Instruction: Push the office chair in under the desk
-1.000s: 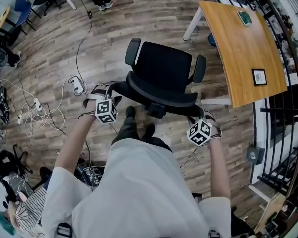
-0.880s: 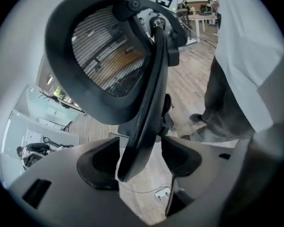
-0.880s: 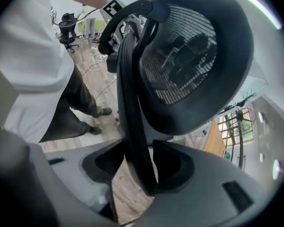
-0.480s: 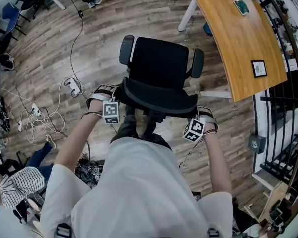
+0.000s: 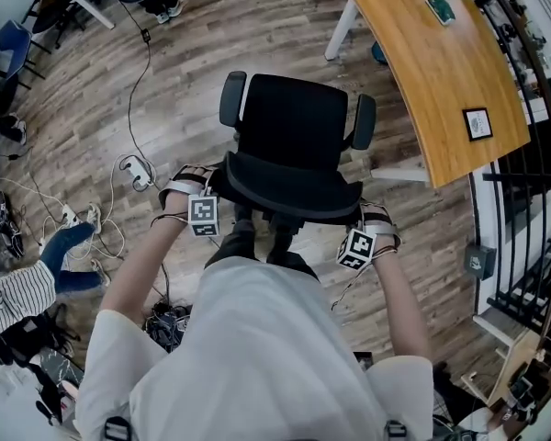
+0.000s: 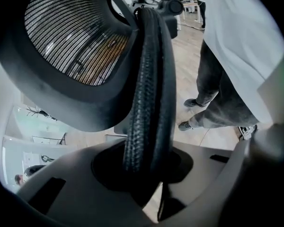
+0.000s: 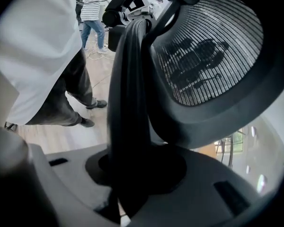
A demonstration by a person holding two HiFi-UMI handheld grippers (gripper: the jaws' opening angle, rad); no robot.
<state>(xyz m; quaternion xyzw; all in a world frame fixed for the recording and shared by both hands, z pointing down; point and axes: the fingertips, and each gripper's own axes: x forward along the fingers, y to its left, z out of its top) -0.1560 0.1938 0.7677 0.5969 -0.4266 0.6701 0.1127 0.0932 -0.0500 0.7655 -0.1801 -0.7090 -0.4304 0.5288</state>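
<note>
A black office chair (image 5: pixel 294 131) stands on the wood floor, its seat facing the wooden desk (image 5: pixel 441 72) at the upper right. Its mesh backrest (image 5: pixel 289 191) curves just in front of me. My left gripper (image 5: pixel 220 184) sits on the backrest's left edge and my right gripper (image 5: pixel 360 223) on its right edge. In the left gripper view the padded rim (image 6: pixel 146 93) runs down into the gap of that gripper (image 6: pixel 143 170). The right gripper view shows the rim (image 7: pixel 128 93) filling the gap of the right gripper (image 7: pixel 132 174). Both pairs of jaws have just been closing on the rim.
Cables and a power strip (image 5: pixel 133 165) lie on the floor at left. A person in a striped shirt (image 5: pixel 18 292) crouches at the far left. The desk stands on white legs (image 5: pixel 338 30) and carries a framed card (image 5: pixel 477 123). A black railing (image 5: pixel 523 246) borders the right.
Both grippers have sunk onto the backrest's top rim, one at each end, and rolled slightly. The person at the far left has shifted.
</note>
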